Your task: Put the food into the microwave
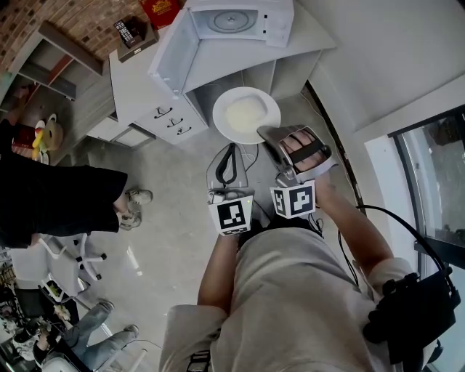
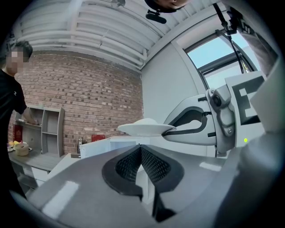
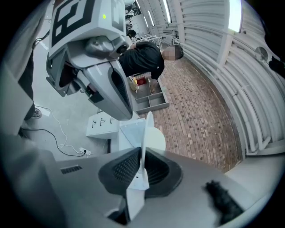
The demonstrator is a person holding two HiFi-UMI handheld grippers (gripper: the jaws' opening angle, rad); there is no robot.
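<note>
Right gripper point(image 3: 141, 167): jaws clenched on the rim of the white plate point(image 3: 155, 139), pinched at one edge only. The rest of the plate hangs out in front of me, unsupported.

Left gripper point(image 2: 141, 153): jaws pressed together on nothing, level, beside and just under the plate point(image 2: 144, 128). It gives no help as it stands.

Food point(image 1: 245, 111): a pale mound in the middle of the plate point(image 1: 246, 115). The plate is in the air, short of the microwave point(image 1: 240, 18) and lower than its mouth. From the left gripper view it looks about level.

Risks, as I judge them:
- A one-edge grip means the plate can pivot in the pads. If the far rim dips, the food slides off onto the floor.
- A smooth rim could slip out altogether if I jolt it.
- The door point(image 1: 174, 54) stands open on the left. A wide swing could clip it, or the front edge of the table point(image 1: 134, 83).
- Coming in too low would strike the opening's sill.
</note>
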